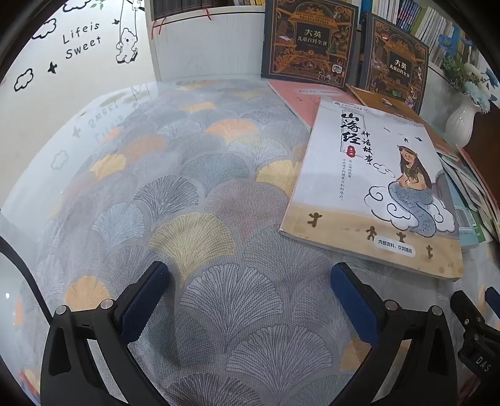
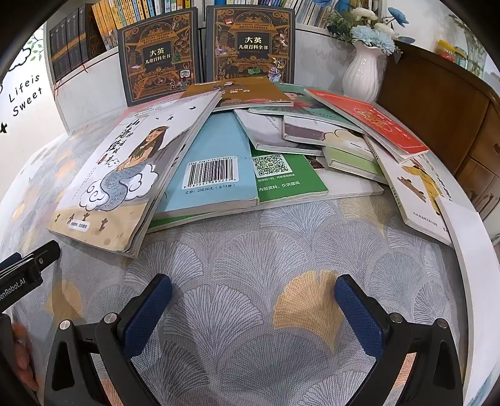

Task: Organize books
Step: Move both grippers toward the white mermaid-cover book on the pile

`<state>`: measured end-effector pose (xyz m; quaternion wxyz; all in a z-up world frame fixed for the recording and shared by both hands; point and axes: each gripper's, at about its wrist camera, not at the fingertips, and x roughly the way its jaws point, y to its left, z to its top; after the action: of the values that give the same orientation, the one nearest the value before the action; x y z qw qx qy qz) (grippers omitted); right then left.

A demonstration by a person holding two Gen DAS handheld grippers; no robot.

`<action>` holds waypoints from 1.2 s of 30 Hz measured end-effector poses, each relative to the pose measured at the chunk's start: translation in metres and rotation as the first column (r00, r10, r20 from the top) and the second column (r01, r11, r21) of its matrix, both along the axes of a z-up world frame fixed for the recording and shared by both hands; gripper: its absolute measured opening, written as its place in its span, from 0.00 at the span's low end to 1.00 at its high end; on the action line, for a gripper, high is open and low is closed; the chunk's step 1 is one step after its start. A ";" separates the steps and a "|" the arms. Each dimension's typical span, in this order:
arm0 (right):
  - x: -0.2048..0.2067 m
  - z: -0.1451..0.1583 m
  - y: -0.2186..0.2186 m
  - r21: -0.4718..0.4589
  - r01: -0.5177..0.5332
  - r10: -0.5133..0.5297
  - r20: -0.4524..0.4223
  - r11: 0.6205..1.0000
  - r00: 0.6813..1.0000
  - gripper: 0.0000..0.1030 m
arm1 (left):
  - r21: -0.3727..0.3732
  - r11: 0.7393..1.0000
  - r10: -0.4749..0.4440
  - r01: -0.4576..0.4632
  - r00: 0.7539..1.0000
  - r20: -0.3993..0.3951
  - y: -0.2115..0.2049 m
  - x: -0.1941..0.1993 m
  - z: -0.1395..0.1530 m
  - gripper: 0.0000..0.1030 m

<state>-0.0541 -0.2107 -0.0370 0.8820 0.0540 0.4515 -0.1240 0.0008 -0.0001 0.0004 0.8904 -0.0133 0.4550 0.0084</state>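
Note:
A loose heap of several books lies on the patterned tablecloth [image 2: 250,250]. On its left edge rests a white and tan mermaid-cover book [image 1: 375,187] [image 2: 125,168]. Beside it lie a light blue book with a barcode [image 2: 212,165], a green book with a QR code [image 2: 281,178] and a red book [image 2: 368,121]. Two dark encyclopedia volumes [image 2: 159,53] [image 2: 253,40] stand upright behind the heap. My left gripper [image 1: 250,278] hovers open over bare cloth, left of the mermaid book. My right gripper [image 2: 253,290] is open too, in front of the heap, with nothing between its fingers.
A white vase [image 2: 362,75] with blue flowers stands behind the heap at the right. A wooden cabinet [image 2: 437,103] borders the table's right side. Bookshelves [image 2: 93,28] filled with books run along the back. The left wall [image 1: 81,40] carries a "Life is Sweet" sticker.

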 end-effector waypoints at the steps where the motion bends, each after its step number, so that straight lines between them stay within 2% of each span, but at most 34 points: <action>1: 0.000 0.000 0.000 -0.011 0.000 0.000 -0.004 1.000 1.000 1.00 | 0.002 1.000 -0.004 0.004 1.000 -0.011 0.000 0.001 0.000 1.00; 4: -0.001 0.001 0.003 -0.014 0.006 -0.006 -0.029 1.000 1.000 1.00 | 0.003 0.999 -0.051 0.051 0.996 -0.077 0.002 0.006 0.002 1.00; 7: -0.005 0.002 0.005 0.032 0.025 -0.022 -0.103 0.999 0.994 1.00 | -0.005 0.990 -0.140 0.140 0.984 -0.113 0.005 0.002 0.004 1.00; 9: -0.010 0.002 0.008 0.044 0.032 -0.026 -0.125 0.999 0.992 1.00 | 0.006 0.988 -0.152 0.154 0.980 -0.131 0.010 0.003 0.000 1.00; 12: -0.018 0.004 0.007 0.051 0.012 -0.002 -0.196 0.999 0.981 1.00 | 0.027 0.990 -0.136 0.139 0.986 -0.092 0.019 -0.001 0.015 0.99; 14: -0.021 0.012 0.010 0.056 -0.013 0.026 -0.229 0.998 0.973 0.96 | 0.015 0.990 -0.142 0.143 0.988 -0.064 0.025 0.005 0.029 0.99; 15: -0.024 0.020 0.012 0.049 -0.019 0.029 -0.216 0.999 0.976 0.91 | 0.001 0.989 -0.150 0.150 0.988 -0.039 0.028 0.005 0.042 0.99; 18: -0.035 0.062 0.021 0.030 -0.041 0.044 -0.111 0.999 0.993 0.92 | 0.020 0.986 -0.169 0.168 0.985 0.044 0.028 0.007 0.086 0.99; 23: -0.029 0.139 0.040 0.010 -0.066 0.066 0.056 0.998 0.996 1.00 | 0.048 0.978 -0.208 0.203 0.967 0.149 0.026 0.012 0.141 0.99; 26: -0.017 0.163 0.050 -0.002 -0.074 0.074 0.088 0.997 0.993 1.00 | 0.055 0.975 -0.221 0.215 0.959 0.176 0.026 0.015 0.147 0.99; 32: -0.013 0.160 0.054 0.017 -0.077 0.074 0.113 0.997 0.991 1.00 | 0.040 0.971 -0.240 0.237 0.962 0.131 0.027 0.024 0.129 0.99; 36: 0.001 0.150 0.045 0.114 -0.067 0.057 0.092 0.991 0.994 1.00 | -0.019 0.969 -0.244 0.247 0.966 0.083 0.029 0.033 0.112 0.99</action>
<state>-0.0527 -0.1661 0.1127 0.8998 0.0972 0.4200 -0.0673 0.0336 0.0289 0.1120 0.9017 0.0299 0.4174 -0.1090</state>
